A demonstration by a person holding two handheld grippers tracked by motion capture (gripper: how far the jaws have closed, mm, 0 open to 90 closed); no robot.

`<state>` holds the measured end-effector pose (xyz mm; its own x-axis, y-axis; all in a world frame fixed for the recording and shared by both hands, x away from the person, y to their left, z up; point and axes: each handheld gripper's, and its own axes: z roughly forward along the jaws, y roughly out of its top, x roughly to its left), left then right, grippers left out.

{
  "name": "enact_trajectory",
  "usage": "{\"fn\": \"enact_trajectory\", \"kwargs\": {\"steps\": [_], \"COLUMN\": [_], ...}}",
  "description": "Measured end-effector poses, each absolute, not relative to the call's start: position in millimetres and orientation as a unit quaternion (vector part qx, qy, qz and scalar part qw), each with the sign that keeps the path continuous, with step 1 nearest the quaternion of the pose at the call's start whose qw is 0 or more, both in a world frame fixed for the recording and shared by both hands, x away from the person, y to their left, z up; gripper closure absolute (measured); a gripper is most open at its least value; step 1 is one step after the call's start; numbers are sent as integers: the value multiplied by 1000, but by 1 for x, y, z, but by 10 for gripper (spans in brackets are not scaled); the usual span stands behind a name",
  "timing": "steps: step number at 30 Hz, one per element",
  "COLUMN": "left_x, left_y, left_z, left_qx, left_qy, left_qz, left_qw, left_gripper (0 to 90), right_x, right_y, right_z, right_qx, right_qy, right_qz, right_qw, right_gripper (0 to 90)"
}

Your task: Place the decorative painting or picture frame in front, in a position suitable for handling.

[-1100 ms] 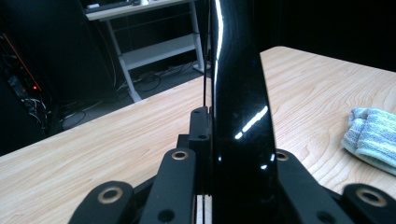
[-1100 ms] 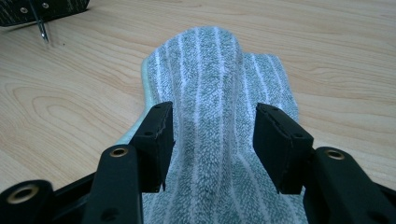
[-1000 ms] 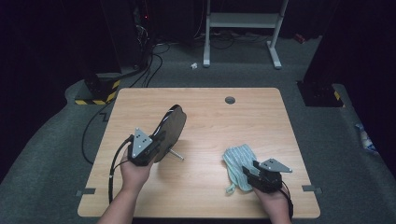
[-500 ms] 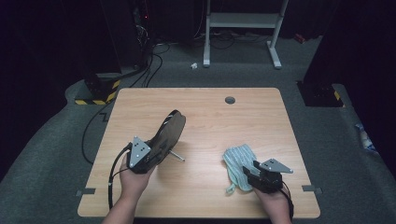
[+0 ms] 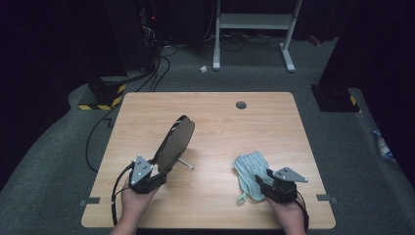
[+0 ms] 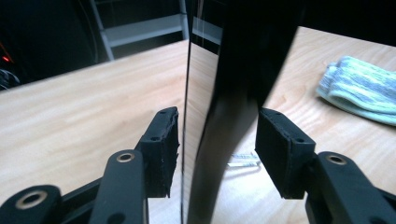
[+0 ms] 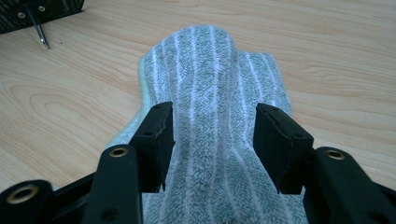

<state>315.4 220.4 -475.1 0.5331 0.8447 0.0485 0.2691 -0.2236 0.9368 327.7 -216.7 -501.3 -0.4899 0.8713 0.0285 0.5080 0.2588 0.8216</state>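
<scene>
Left gripper [image 5: 161, 171] had just been opening its jaws, and the round mirror [image 5: 177, 139] stood between them with neither pad pressing on it, so it was let go. I think the mirror stayed up, tilted, because its thin metal leg [image 5: 185, 163] propped it on the table [image 5: 220, 112]. Right gripper [image 5: 262, 182] sat low over the striped towel [image 5: 249, 169], jaws apart, with a hump of cloth between them but not squeezed, maybe ready to pick it up for wiping. Mirror and towel were near each other but not touching. Both lay near the person's edge of the table, and the far half was bare wood with lots of room to move
</scene>
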Motion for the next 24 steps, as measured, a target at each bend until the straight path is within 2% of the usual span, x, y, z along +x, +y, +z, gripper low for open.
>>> {"fn": "enact_trajectory", "kwargs": {"steps": [9,24], "left_x": [314,308], "left_y": [227,232], "left_z": [-504,-508], "left_qx": [737,736], "left_qy": [397,408], "left_qz": [274,259], "left_qw": [473,475], "left_gripper": [477,552], "right_x": [332,331], "right_y": [-216,-219], "right_z": [-507,-507], "right_qx": [459,460], "right_qy": [763,761], "right_qz": [401,403], "right_qw": [217,217], "right_gripper": [476,478]}}
